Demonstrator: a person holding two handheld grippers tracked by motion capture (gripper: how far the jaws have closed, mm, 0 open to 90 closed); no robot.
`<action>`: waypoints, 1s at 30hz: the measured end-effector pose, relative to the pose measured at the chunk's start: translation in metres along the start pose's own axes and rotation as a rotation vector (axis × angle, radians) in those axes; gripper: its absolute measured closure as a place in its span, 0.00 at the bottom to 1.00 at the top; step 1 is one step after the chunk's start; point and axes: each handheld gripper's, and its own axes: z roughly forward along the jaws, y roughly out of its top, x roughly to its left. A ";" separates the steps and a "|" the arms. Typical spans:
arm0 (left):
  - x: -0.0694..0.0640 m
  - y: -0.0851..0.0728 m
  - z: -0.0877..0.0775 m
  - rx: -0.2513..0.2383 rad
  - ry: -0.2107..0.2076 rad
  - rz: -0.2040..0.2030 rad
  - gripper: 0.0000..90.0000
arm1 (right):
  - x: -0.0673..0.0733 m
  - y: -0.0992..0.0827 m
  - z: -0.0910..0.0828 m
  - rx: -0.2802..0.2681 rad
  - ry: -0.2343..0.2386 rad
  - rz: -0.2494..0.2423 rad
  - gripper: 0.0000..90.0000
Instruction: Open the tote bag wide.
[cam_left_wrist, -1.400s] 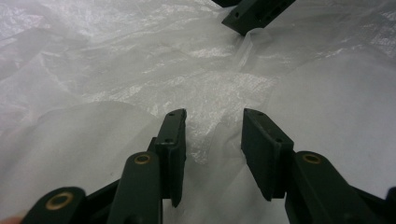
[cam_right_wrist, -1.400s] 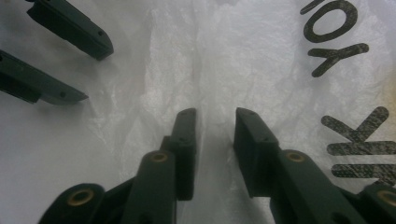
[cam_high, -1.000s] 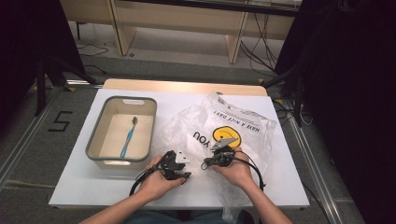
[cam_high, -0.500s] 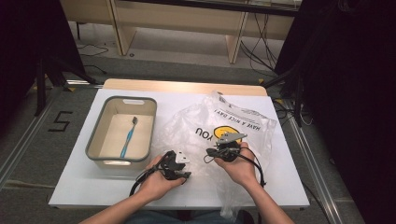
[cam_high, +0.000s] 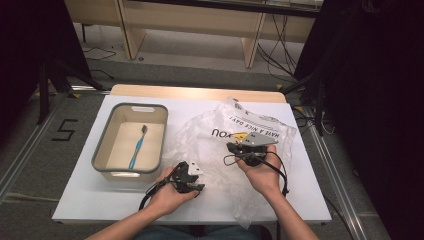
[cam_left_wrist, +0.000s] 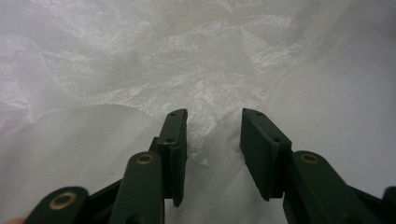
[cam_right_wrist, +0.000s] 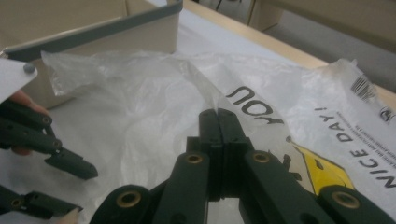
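Note:
A clear plastic bag (cam_high: 220, 131) with black print and a yellow smiley lies crumpled on the white table (cam_high: 90, 200). My right gripper (cam_high: 231, 147) is held above the table, jaws shut on a fold of the bag's film (cam_right_wrist: 205, 88), which rises to the tips (cam_right_wrist: 217, 112). My left gripper (cam_high: 196, 179) rests low at the bag's near left edge. Its jaws stand open (cam_left_wrist: 212, 114) with a tongue of the film (cam_left_wrist: 205, 140) between them, untouched by the pads. In the right gripper view, the left gripper (cam_right_wrist: 86, 191) also shows open at the lower left.
A beige basin with a grey rim (cam_high: 145, 107) stands at the table's left, a blue toothbrush (cam_high: 136, 150) lying inside. Its corner (cam_right_wrist: 93, 32) sits just behind the bag. Wooden furniture legs and cables are on the floor beyond the table.
My right gripper has risen from the table, pulling the pinched film up with it. The left gripper has stayed where it was.

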 end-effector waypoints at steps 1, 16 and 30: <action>0.000 0.000 0.000 0.000 0.000 0.000 0.68 | 0.000 0.001 -0.001 -0.005 -0.006 0.001 1.00; -0.009 0.016 -0.014 -0.093 0.026 0.063 0.81 | -0.003 0.005 -0.003 -0.041 -0.017 0.022 1.00; -0.007 0.017 0.015 -0.020 0.019 0.070 0.99 | -0.013 0.011 -0.011 -0.111 -0.041 0.077 1.00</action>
